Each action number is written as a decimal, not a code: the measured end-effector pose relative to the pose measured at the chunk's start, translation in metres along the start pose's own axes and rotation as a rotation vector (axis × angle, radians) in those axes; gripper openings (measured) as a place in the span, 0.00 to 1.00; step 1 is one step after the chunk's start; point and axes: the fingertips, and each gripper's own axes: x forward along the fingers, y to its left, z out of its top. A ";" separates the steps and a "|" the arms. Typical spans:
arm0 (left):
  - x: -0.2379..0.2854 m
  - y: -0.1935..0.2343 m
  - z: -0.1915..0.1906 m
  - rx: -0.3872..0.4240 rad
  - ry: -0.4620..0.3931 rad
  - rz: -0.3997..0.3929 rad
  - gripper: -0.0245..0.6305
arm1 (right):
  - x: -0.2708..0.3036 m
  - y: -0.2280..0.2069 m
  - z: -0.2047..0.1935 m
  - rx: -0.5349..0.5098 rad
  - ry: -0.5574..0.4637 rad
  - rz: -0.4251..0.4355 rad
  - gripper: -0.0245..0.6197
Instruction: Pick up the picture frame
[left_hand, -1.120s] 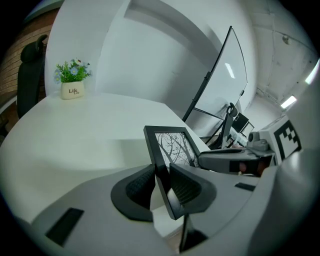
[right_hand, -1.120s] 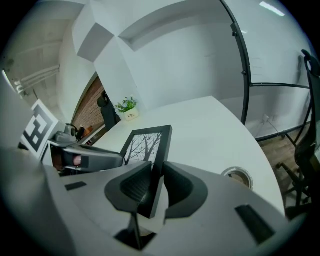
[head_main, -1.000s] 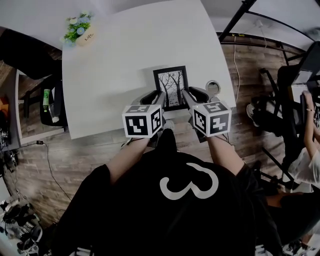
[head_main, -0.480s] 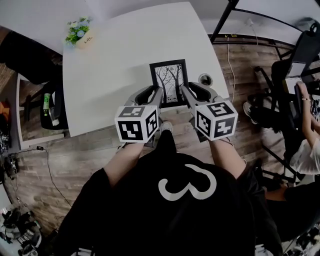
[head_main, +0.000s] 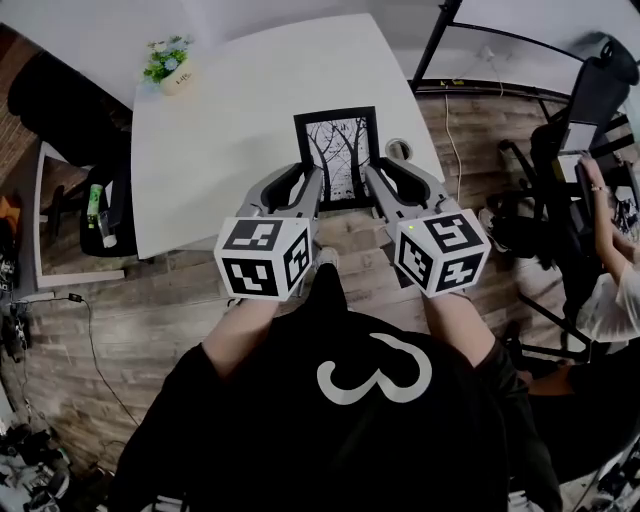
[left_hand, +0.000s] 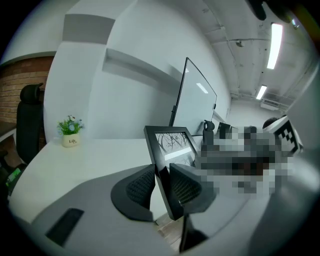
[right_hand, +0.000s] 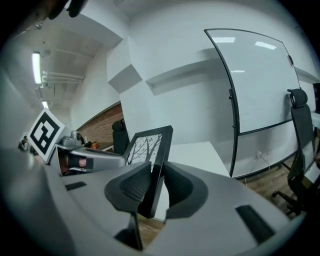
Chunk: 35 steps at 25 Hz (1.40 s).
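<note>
Head view, flowerpot (head_main: 172, 70) (far corner), picture frame (head_main: 338, 150)

I have the picture frame (head_main: 338, 150) over the near edge of the table (head_main: 230, 130), left gripper (head_main: 308, 195) on its left side, right gripper (head_main: 374, 192) on its right. Potted plant (head_main: 168, 68) sits on the table's far left corner. Office chair (head_main: 592, 92) stands far right, off the table.

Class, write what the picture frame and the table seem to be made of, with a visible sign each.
Picture frame: matt black border, painted wood or plastic, unclear which; a pale glint across the print suggests glazing. Table: smooth white top without grain, probably laminate or painted board.
</note>
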 end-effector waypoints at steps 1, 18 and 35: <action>-0.006 -0.005 0.004 0.012 -0.015 0.000 0.19 | -0.007 0.003 0.004 -0.011 -0.014 0.000 0.18; -0.081 -0.079 0.029 0.162 -0.176 0.016 0.19 | -0.103 0.029 0.032 -0.057 -0.192 0.015 0.18; -0.112 -0.107 0.050 0.223 -0.222 0.001 0.19 | -0.139 0.040 0.053 -0.058 -0.259 0.003 0.18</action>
